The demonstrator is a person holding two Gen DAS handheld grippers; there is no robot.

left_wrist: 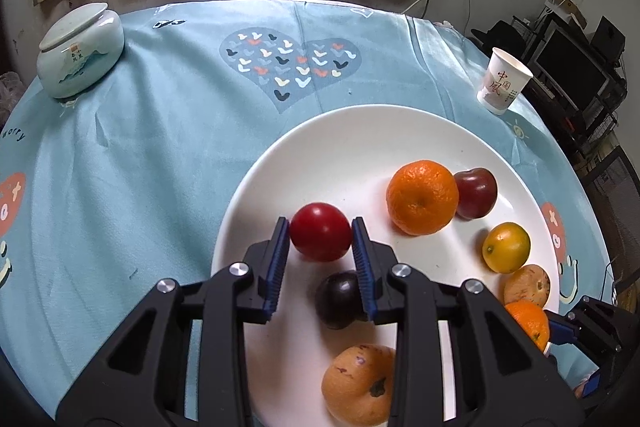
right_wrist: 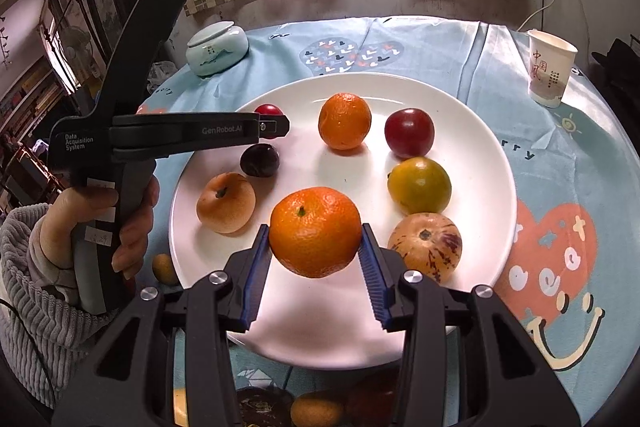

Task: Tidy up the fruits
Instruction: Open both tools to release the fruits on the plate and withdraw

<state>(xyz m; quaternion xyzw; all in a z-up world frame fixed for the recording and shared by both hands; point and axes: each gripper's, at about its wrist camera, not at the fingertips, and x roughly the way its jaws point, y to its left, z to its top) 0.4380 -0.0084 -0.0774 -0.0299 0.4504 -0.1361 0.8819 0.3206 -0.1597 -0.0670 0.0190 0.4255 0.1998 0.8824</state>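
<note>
Blue tablecloth point(left_wrist: 160, 147): plate point(left_wrist: 340, 147) bears six loose fruits; both grippers' fingers pinch one more each.

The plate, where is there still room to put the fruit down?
The plate is bare in the middle, between the far orange and the dark plum, and along its far rim. Its right side is crowded with fruit.

Left gripper point(left_wrist: 320, 233): held nose-down over the plate, its blue ribbed pads point(left_wrist: 280, 259) closed against either side of a red fruit point(left_wrist: 320, 237). In the right wrist view the same tool appears side-on, its fingers roughly level, the handle grasped by the person's left hand point(right_wrist: 120, 223), wrist emerging from a grey ribbed sleeve point(right_wrist: 28, 267). Right gripper point(right_wrist: 315, 245): likewise tilted downward, jaws set wider, pads point(right_wrist: 256, 267) pressing both flanks of an orange point(right_wrist: 315, 231).
</note>
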